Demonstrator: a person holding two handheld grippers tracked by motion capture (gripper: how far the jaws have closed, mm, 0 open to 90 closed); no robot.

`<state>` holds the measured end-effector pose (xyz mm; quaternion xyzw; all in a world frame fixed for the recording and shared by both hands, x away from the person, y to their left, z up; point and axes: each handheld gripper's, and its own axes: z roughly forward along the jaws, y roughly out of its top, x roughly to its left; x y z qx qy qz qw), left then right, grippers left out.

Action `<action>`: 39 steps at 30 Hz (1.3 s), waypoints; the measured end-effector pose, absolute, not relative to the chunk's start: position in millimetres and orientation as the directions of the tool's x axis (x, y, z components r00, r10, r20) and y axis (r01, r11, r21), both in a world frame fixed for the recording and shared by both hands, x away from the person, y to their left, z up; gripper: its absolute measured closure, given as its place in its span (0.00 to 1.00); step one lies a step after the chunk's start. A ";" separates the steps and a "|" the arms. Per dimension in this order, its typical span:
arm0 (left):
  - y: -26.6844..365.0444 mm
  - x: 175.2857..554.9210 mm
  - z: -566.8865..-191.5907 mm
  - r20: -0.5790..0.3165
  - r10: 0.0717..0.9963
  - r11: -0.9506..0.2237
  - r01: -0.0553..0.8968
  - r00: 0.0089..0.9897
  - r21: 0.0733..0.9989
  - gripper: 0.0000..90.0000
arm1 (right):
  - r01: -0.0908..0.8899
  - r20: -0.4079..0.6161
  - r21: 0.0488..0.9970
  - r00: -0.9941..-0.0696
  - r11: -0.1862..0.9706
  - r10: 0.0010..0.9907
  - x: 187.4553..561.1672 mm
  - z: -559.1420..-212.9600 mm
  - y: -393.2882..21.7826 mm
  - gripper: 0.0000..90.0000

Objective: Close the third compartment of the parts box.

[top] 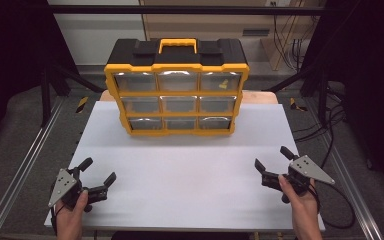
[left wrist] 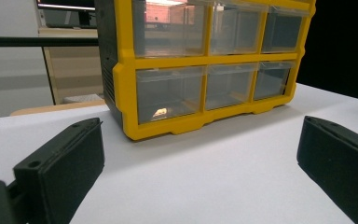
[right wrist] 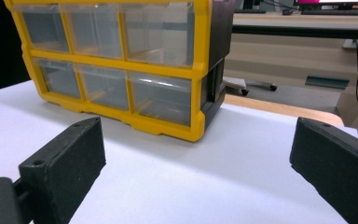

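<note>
A yellow and black drawer cabinet (top: pixel 176 85) with clear drawers in three rows stands at the back middle of the white table (top: pixel 190 175); all drawers look closed. A small yellow item (top: pixel 223 84) lies in the top right drawer. My left gripper (top: pixel 99 170) rests near the front left corner, open and holding nothing. My right gripper (top: pixel 274 157) sits near the front right edge, also open and holding nothing. The left gripper view has the cabinet (left wrist: pixel 205 65) ahead between my wide-apart jaws. In the right gripper view the cabinet (right wrist: pixel 121 65) stands ahead to the left.
The cabinet has a yellow carry handle (top: pixel 178 44) on top. Black frame legs and metal rails (top: pixel 25 160) run along both sides of the table. Cables (top: pixel 330 125) lie on the floor at the right. Bare white tabletop lies between the grippers and the cabinet.
</note>
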<state>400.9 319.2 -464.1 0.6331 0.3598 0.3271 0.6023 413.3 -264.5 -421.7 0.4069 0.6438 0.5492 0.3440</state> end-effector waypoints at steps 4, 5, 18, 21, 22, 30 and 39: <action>319.2 400.9 -464.1 -0.019 0.850 -0.016 0.062 0.527 0.998 0.00 | 0.156 0.012 0.986 -0.442 0.064 0.897 413.1 -427.2 -260.8 0.04; 319.1 401.0 -464.1 -0.017 0.849 -0.018 0.061 0.529 0.998 0.00 | 0.160 0.012 0.985 -0.443 0.065 0.896 413.2 -428.5 -259.8 0.04; 318.0 400.8 -464.0 -0.014 0.844 -0.020 0.057 0.537 0.998 0.00 | 0.168 0.020 0.983 -0.472 0.067 0.881 417.1 -438.6 -244.5 0.04; 317.0 400.9 -464.1 -0.007 0.840 -0.028 0.056 0.543 0.998 0.00 | 0.166 0.023 0.984 -0.477 0.065 0.878 418.6 -441.1 -241.7 0.04; 316.2 400.9 -464.2 -0.011 0.837 -0.025 0.059 0.546 0.998 0.00 | 0.168 0.023 0.984 -0.478 0.066 0.878 418.9 -441.7 -240.9 0.04; 312.1 401.7 -465.6 -0.012 0.830 -0.031 0.068 0.558 0.997 0.00 | 0.146 0.006 0.986 -0.493 0.076 0.870 424.0 -446.8 -233.8 0.04; 305.1 401.9 -472.6 -0.060 0.817 0.002 0.102 0.573 0.995 0.01 | 0.106 -0.045 0.987 -0.538 0.121 0.841 429.2 -454.0 -229.2 0.04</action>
